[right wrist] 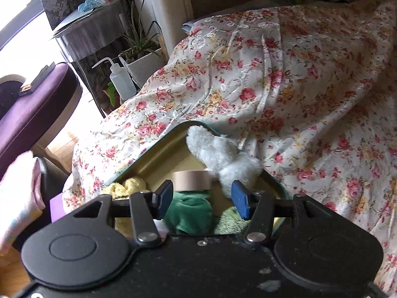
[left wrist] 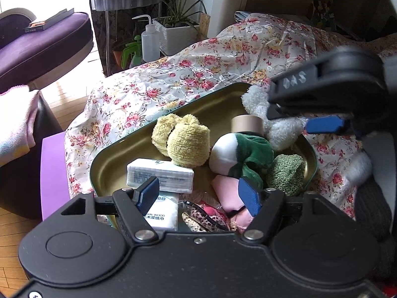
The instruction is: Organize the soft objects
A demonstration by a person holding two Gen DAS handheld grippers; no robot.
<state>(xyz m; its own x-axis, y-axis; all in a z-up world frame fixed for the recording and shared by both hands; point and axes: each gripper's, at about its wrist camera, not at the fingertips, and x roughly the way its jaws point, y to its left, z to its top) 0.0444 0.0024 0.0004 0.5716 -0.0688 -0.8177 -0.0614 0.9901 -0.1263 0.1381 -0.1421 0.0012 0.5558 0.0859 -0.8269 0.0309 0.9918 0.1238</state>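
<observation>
An oval tin with a gold inside (left wrist: pixel 119 154) lies on the floral cloth and holds soft things. In it are rolled yellow towelling (left wrist: pixel 183 144), two tissue packs (left wrist: pixel 158 175), a green and white plush (left wrist: pixel 248 154), a green knitted pad (left wrist: pixel 285 173), a pink pouch (left wrist: pixel 228 193), leopard-print fabric (left wrist: pixel 203 219) and a tape roll (left wrist: pixel 247 124). My left gripper (left wrist: pixel 198 195) hangs open over the tin's near end, with nothing touching its pads. My right gripper (right wrist: pixel 203 200) stands open above the green plush (right wrist: pixel 191 211), beside the white fluffy toy (right wrist: pixel 220 154) at the tin's far rim.
The floral cloth (right wrist: pixel 297 87) spreads wide to the right and behind the tin. A white planter (left wrist: pixel 178 34) and a squeeze bottle (left wrist: pixel 150 42) stand beyond its far edge. To the left are a purple seat (left wrist: pixel 37 47), a pink towel (left wrist: pixel 15 124) and a purple block (left wrist: pixel 53 173).
</observation>
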